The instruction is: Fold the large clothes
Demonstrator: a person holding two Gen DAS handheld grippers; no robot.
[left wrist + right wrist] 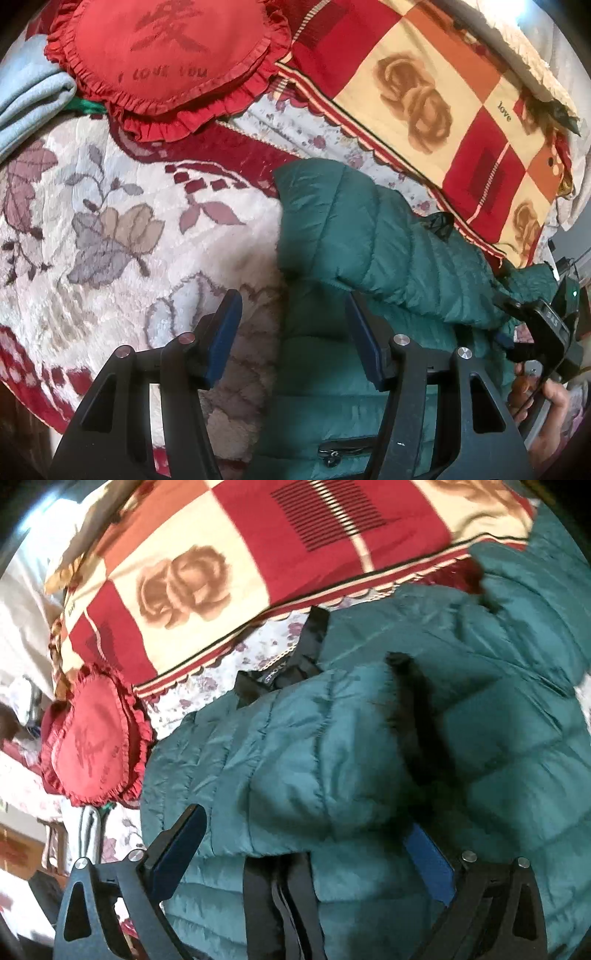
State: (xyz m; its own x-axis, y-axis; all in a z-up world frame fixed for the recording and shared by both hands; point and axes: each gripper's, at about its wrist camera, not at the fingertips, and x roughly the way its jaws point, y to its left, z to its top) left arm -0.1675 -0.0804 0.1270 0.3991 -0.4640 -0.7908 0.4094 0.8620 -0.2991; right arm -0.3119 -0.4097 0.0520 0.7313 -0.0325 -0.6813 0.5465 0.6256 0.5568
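Observation:
A teal quilted puffer jacket [373, 240] lies on a floral bedspread [110, 229], with one sleeve folded across its body. My left gripper [291, 306] is open and empty, just above the jacket's left edge near a zipped pocket [343, 450]. In the right wrist view the jacket [332, 746] fills the frame, with a black collar lining [295, 664] showing. My right gripper [306, 830] is open, its fingers either side of a folded sleeve end; the right finger [428, 860] is partly tucked under the fabric. It also shows in the left wrist view [517, 332] at the right.
A red heart-shaped cushion [166, 55] lies at the head of the bed, also seen in the right wrist view [92, 742]. A red and cream checked quilt with roses [443, 110] lies behind the jacket. A light blue folded cloth [26, 99] sits at far left.

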